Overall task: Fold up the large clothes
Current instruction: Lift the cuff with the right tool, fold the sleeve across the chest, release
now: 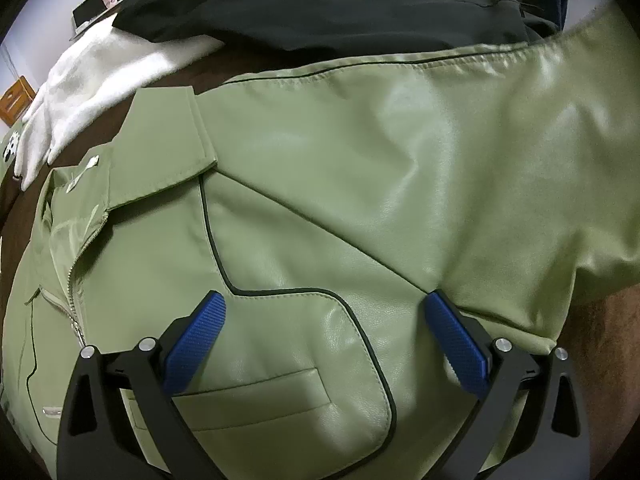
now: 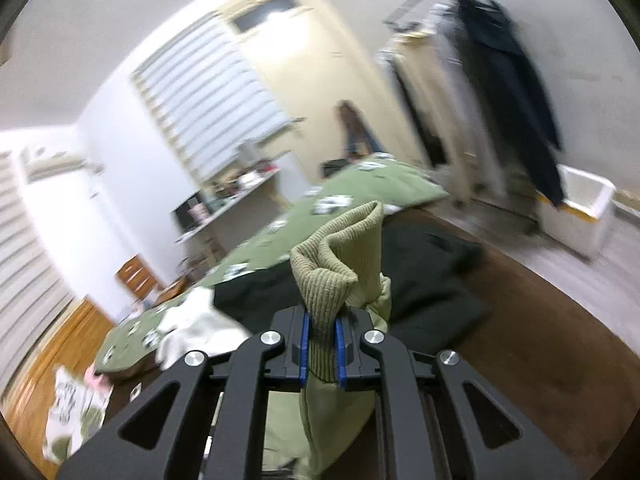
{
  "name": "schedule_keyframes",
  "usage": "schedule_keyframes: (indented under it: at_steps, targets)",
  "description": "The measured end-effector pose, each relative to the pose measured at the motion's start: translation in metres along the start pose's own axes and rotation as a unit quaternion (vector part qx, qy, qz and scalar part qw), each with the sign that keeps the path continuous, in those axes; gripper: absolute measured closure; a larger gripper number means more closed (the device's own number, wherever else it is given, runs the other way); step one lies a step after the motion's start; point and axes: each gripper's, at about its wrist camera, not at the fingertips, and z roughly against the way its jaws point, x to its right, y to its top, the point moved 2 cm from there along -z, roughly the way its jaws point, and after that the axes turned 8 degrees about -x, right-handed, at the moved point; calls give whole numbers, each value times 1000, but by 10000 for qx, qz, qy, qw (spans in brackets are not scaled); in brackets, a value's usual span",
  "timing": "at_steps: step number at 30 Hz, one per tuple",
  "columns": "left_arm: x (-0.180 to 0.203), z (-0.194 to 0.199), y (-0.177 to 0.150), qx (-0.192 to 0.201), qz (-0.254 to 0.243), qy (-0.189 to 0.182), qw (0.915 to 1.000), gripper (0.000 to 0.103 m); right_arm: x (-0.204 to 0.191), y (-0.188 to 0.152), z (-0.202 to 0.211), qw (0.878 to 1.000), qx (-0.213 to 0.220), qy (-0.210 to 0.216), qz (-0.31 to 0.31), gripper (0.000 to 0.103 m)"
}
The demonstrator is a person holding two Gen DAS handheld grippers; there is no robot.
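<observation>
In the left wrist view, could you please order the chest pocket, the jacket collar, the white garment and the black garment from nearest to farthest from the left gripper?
From the left gripper:
1. Chest pocket, between the fingers.
2. Jacket collar, ahead, left.
3. White garment, beyond the collar, far left.
4. Black garment, across the top.

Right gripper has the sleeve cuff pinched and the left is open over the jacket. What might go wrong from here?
1. The right gripper pinches only the ribbed cuff; the knit may stretch or slip out under the sleeve's weight.
2. The left gripper is open, holding nothing, so the smooth green jacket may slide when the sleeve is pulled.
3. The black garment lies close behind and could get caught in the fold.
</observation>
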Motion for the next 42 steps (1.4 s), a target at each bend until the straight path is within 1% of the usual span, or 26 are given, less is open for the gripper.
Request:
schedule_keyframes:
  at_steps: [5,9,11,13,15,17,21,24,26,29,32,33,35,36,38,39,41,42]
  targets:
    - [2,1,-3,48,-23,27,10000,5,-71,1,-13,9973,-147,397,594,92]
    - [3,2,-4,63,-21,21,10000,5,-108,-8,-23,9950,-269,663,703,92]
    - [2,3,-3,103,-38,33,9999,5,-129,-11,-28,9936,-305,704,828,92]
    - [1,12,-4,269,-61,185,9994,6,-144,-17,-29,9921,-354,678,994,92]
    - [-6,23,-4,390,-18,198,9990,6,-156,-22,-34,9905,-452,698,1094,92]
    - [-18,33,-5,433,24,197,9989,6,-166,-27,-40,9896,-516,726,1133,92]
    - [-61,62,-15,610,252,369,9971,6,-197,-35,-55,9856,-709,857,1274,92]
    - [-106,79,-34,654,619,497,9947,6,-228,-51,-69,9815,-893,973,1388,92]
    - [-132,86,-49,651,805,654,9925,6,-250,-63,-80,9776,-1017,1023,1530,92]
    - [-171,98,-80,624,1064,923,9881,6,-288,-94,-102,9678,-1360,1167,1767,92]
    - [-212,108,-120,486,1413,1193,9816,6,-313,-133,-126,9578,-1731,1141,1990,92]
    - [-222,110,-132,462,1515,1236,9796,6,-323,-154,-140,9513,-1938,1160,2100,92]
    - [-241,115,-156,418,1720,1364,9747,6,-333,-186,-156,9413,-2203,1159,2278,92]
    - [-253,118,-174,351,1846,1459,9713,6,-339,-207,-166,9340,-2375,1166,2400,92]
    - [-268,118,-197,224,2016,1580,9664,6,-349,-248,-183,9212,-2708,1192,2527,92]
    - [-279,118,-214,148,2143,1629,9630,6,-352,-263,-190,9166,-2833,1191,2555,92]
    - [-292,117,-237,44,2303,1678,9585,6,-354,-299,-205,9058,-3110,1103,2657,92]
    - [-299,116,-250,-30,2394,1728,9554,6,-354,-324,-216,8973,-3312,1033,2729,92]
